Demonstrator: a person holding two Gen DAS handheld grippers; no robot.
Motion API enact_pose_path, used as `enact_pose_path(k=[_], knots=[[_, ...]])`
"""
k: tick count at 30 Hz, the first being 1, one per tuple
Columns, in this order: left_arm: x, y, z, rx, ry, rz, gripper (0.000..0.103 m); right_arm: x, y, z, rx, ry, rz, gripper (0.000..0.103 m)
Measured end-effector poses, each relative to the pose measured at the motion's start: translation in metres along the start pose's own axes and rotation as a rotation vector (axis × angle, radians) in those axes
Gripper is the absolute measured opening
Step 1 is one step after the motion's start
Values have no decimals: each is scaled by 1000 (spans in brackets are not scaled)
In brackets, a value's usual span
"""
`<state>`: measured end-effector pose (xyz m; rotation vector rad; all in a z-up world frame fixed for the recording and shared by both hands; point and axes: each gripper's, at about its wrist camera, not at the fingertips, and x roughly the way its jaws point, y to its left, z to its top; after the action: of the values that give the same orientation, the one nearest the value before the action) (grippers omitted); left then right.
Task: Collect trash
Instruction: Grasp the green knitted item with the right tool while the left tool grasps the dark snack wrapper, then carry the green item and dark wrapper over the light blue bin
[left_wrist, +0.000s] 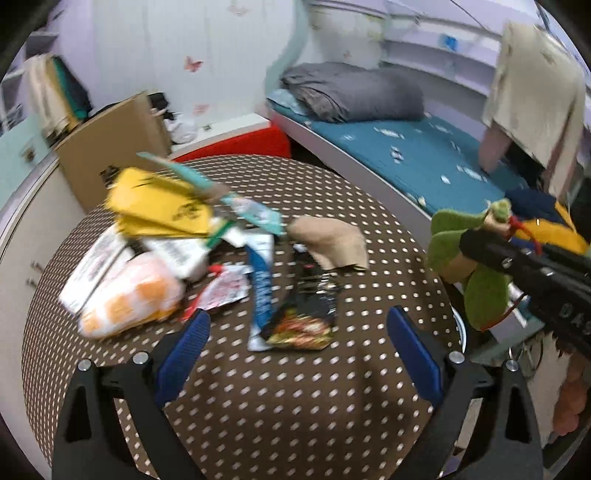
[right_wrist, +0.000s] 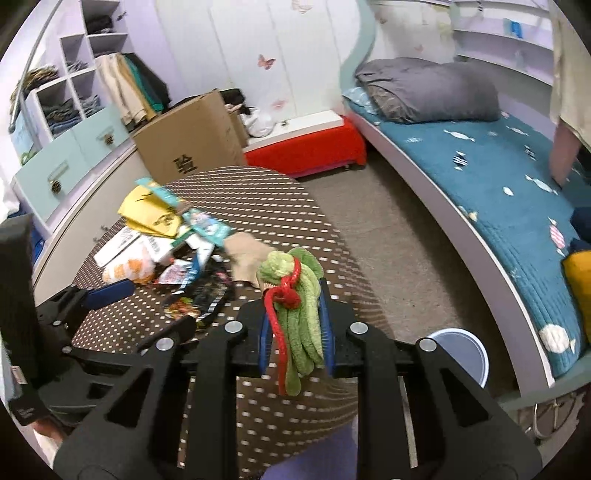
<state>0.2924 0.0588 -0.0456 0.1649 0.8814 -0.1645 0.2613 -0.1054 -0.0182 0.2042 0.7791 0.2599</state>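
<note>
A pile of trash lies on a round table with a brown dotted cloth: a yellow bag, an orange-and-white bag, a black snack wrapper, a blue-and-white wrapper, a tan paper piece and a teal wrapper. My left gripper is open and empty, just short of the black wrapper. My right gripper is shut on a green fuzzy item with a red cord, held above the table's right edge. It also shows at the right of the left wrist view.
A white bin stands on the floor right of the table. A cardboard box and a red bench stand behind the table. A bed with a teal cover runs along the right. Drawers line the left wall.
</note>
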Motion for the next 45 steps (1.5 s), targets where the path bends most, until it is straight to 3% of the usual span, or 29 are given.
enact_pose_path(k=[3, 5, 7, 11, 29, 45], knots=[[15, -11, 4, 44, 26, -2, 88, -1, -12, -2, 23, 4, -13, 22], [23, -16, 4, 66, 56, 25, 58, -1, -18, -4, 31, 7, -19, 22], [30, -16, 2, 70, 79, 62, 43, -1, -23, -6, 44, 10, -23, 22], [17, -15, 3, 52, 43, 54, 25, -3, -30, -11, 56, 13, -21, 22], [-12, -52, -3, 86, -19, 7, 21, -28, -49, -21, 93, -11, -50, 22], [-21, -123, 3, 195, -60, -104, 21, -52, -86, -29, 151, -37, -113, 22]])
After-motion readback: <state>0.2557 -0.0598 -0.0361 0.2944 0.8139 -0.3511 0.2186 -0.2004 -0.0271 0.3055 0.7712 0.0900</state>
